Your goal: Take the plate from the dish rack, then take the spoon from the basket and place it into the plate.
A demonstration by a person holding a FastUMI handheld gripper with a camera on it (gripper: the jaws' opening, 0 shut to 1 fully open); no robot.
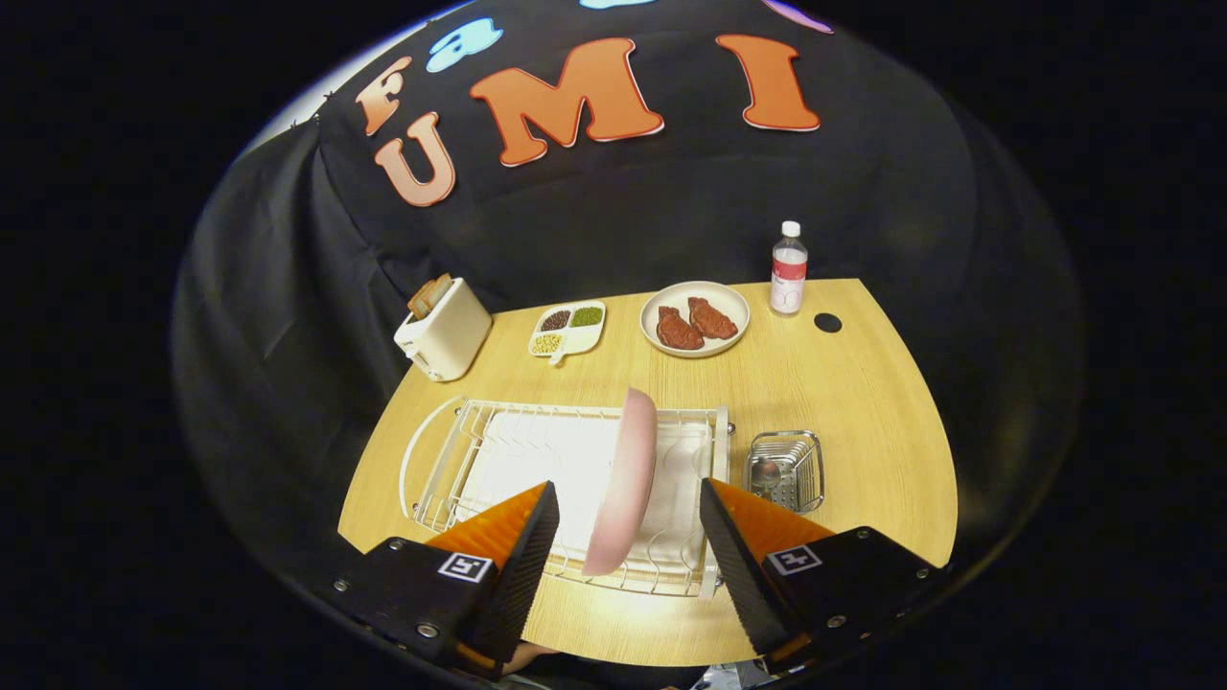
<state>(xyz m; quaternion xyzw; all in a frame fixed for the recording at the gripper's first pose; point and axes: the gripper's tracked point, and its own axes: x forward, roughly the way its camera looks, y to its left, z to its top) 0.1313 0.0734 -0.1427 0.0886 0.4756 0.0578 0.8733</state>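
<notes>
Pink plate (pixel 623 479) stands on edge in the white wire dish rack (pixel 460 460), right-of-middle slot. Just right of the rack sits a small metal basket (pixel 810 470) with the spoon (pixel 767 476) inside, bowl end showing.

The gripper (pixel 628 537) fingers are spread wide, either side of the plate's near edge, not touching.

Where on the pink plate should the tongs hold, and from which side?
Probably the upper rim of the pink plate. It stands on edge in the dish rack, so come from above. The open tongs already have one finger on each face.
</notes>
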